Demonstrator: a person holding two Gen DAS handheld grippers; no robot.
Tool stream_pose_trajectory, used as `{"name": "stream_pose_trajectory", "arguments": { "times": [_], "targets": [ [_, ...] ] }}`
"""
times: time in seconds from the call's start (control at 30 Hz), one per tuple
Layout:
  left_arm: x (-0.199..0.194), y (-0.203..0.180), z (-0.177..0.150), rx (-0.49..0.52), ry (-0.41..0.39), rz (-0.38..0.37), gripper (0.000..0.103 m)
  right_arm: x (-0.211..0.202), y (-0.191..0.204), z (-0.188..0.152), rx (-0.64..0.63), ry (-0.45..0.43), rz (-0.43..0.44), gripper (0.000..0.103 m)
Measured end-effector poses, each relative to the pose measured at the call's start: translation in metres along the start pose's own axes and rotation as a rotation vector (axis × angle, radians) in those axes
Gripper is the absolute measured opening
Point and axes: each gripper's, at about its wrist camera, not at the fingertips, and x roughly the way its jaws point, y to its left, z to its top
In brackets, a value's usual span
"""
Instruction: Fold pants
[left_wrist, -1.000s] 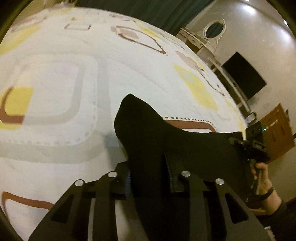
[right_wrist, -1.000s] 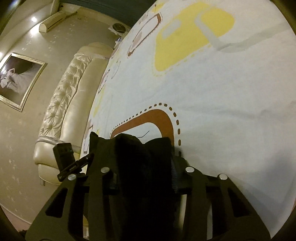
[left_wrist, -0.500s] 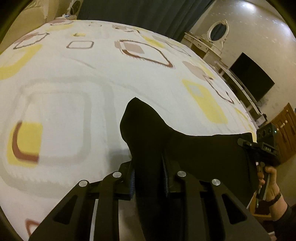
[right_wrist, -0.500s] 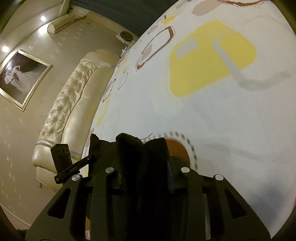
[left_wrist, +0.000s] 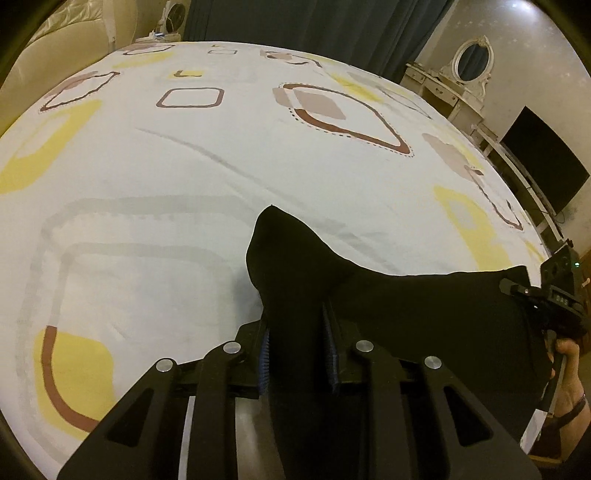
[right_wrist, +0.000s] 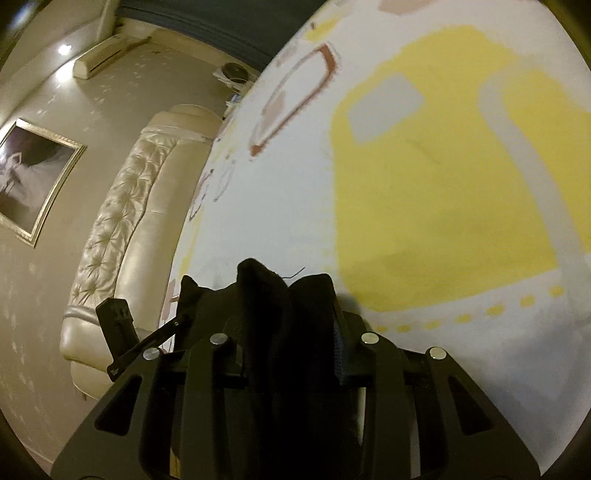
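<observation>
Both grippers clamp the black pants (left_wrist: 424, 314): left gripper (left_wrist: 297, 347) and right gripper (right_wrist: 291, 350) each pinch a bunched edge, the cloth stretched between them above the bed (left_wrist: 147, 166).

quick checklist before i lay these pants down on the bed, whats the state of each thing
1. Left hand-held gripper shut on the black pants: ok.
2. Right hand-held gripper shut on the pants: ok.
3. Fabric stretched between the two grips: ok, the top edge runs straight across in the left wrist view.
4. Bedsheet ahead free of other things: ok in the visible part.
5. Lower part of the pants hanging free, untwisted: cannot tell, it is below both views.
</observation>
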Motion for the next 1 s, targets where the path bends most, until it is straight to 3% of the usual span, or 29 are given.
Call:
{"name": "stream_pose_trajectory", "arguments": {
  "times": [1.0],
  "targets": [
    [0.0016,0.0055,-0.0036,-0.017,-0.031,-0.025,0.031,0.0015,-0.0134,-0.0035,0.040,-0.015,0.077,0.032]
  ]
}}
